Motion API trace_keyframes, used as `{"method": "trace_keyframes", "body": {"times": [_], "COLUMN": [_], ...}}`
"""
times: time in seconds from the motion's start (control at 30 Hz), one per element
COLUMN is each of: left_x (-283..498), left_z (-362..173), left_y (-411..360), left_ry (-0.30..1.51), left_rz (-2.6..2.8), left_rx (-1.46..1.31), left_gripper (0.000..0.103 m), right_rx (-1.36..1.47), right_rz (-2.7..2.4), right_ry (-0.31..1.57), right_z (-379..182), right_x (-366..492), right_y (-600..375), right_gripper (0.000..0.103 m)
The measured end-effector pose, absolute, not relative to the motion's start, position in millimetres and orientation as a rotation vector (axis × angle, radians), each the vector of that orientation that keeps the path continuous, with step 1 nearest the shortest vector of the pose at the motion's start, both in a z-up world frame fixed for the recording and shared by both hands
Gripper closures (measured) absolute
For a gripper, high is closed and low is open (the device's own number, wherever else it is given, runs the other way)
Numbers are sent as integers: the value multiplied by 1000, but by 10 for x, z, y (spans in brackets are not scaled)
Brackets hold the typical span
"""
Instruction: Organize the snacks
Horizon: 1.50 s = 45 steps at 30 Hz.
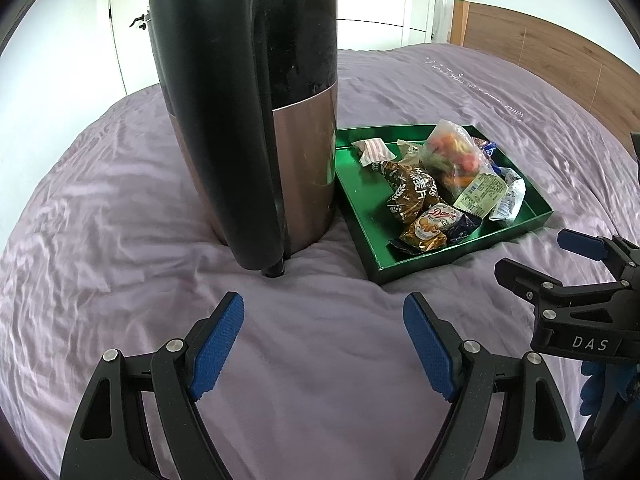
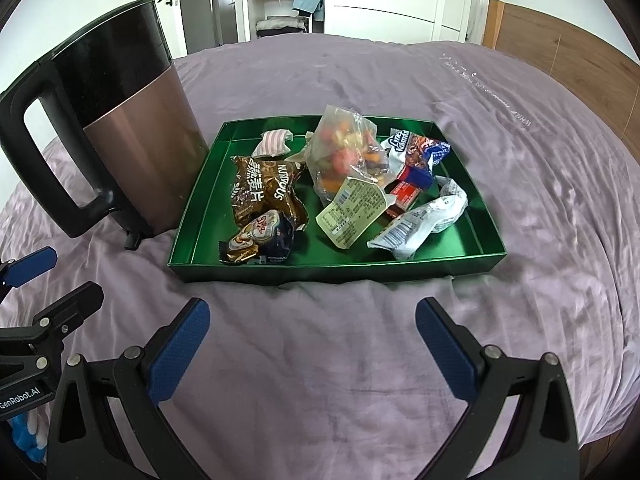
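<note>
Both grippers hang low over the purple bedspread [image 2: 320, 360], the right gripper [image 2: 312, 344] and the left gripper [image 1: 324, 344] each spread wide and holding nothing, short of the green tray [image 2: 400, 272] where the snacks [image 2: 348, 160] lie heaped. With the kettle [image 2: 136, 140] standing just beside the tray on soft bedding, I'd worry a careless left reach could knock it over. The slippery, overlapping wrappers could also drag neighbours out when one is pinched.

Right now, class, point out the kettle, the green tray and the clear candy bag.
kettle [image 2: 136, 160], right wrist view, copper body.
green tray [image 2: 336, 270], right wrist view, near wall.
clear candy bag [image 2: 344, 148], right wrist view, bag's middle.
</note>
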<state>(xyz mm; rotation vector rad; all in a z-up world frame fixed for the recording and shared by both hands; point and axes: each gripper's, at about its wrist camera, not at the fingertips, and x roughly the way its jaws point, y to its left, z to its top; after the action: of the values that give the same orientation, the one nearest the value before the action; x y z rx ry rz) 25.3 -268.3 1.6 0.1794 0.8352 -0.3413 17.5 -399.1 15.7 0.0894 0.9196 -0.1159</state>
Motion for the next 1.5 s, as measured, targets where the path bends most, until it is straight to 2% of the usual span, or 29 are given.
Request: {"method": "trace_keyframes", "body": {"times": [1.5], "left_x": [314], "left_z": [60], "left_y": [-2710], "left_ry": [825], "left_rz": [-367], "left_rx": [178], "left_gripper": [26], "right_rx": [87], "right_rz": [-120], "right_ry": [911], "right_z": [174], "right_x": [169], "right_y": [-4016], "right_gripper": [0]}}
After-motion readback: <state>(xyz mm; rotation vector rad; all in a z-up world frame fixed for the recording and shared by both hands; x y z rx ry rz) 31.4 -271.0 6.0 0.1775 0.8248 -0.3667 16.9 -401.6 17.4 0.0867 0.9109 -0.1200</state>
